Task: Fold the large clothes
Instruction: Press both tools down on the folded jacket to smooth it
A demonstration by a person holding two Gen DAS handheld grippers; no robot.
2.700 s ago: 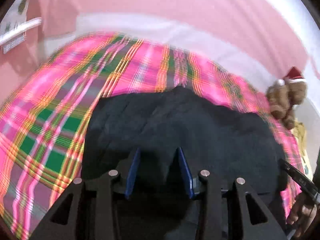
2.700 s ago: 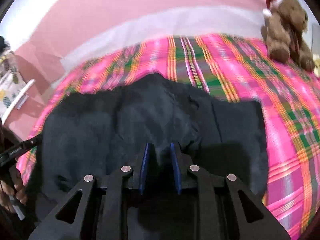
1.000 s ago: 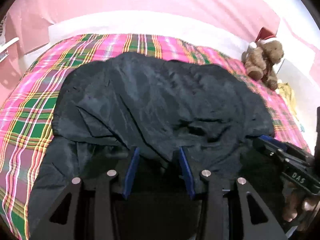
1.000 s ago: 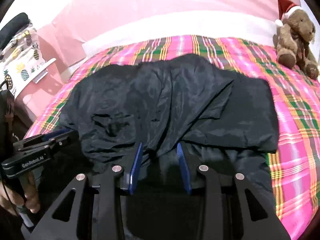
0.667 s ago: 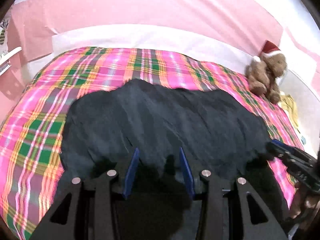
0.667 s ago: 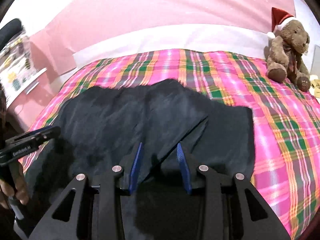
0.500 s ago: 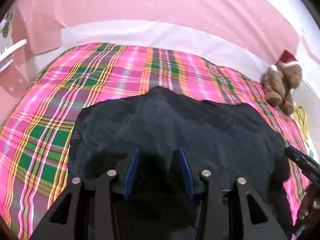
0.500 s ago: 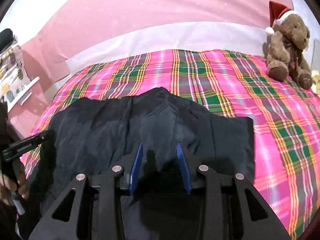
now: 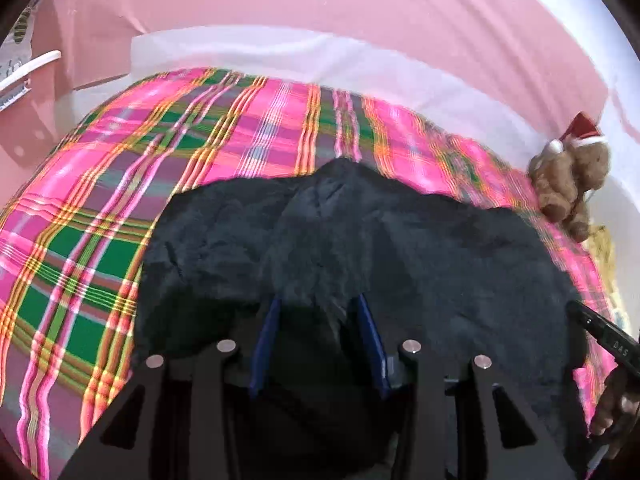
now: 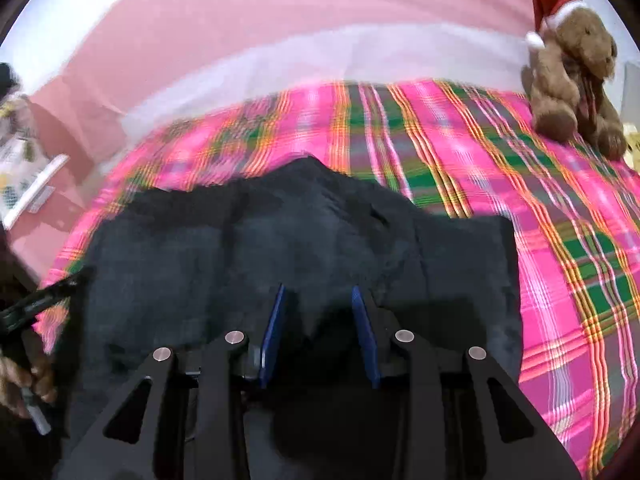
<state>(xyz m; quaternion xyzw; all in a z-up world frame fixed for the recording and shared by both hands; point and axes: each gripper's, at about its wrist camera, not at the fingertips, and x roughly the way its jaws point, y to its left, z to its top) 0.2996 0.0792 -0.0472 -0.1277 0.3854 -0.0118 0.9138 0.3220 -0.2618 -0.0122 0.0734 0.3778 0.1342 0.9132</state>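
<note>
A large black garment [image 9: 360, 232] lies spread over a pink and green plaid bedspread [image 9: 120, 200], its far edge humped in the middle. My left gripper [image 9: 318, 300] is shut on a bunch of the garment's near edge, the cloth filling the gap between the blue pads. In the right wrist view the garment [image 10: 280, 240] looks the same. My right gripper [image 10: 318, 290] has a fold of its near edge between the pads, and its jaws are closing on it. Each gripper shows at the edge of the other's view, the right gripper [image 9: 604, 336] and the left gripper [image 10: 44, 300].
A brown teddy bear [image 10: 572, 64] in a red Santa hat sits at the bed's far right corner. A white sheet [image 9: 280, 56] and a pink wall run behind the bedspread [image 10: 560, 240]. A person's hand [image 9: 616, 408] holds the right gripper's handle. A white shelf edge [image 9: 28, 68] is at far left.
A second ago the garment billowed high and covered most of the bed. It has settled flat and been drawn toward me, baring more plaid beyond it. Both grippers kept hold.
</note>
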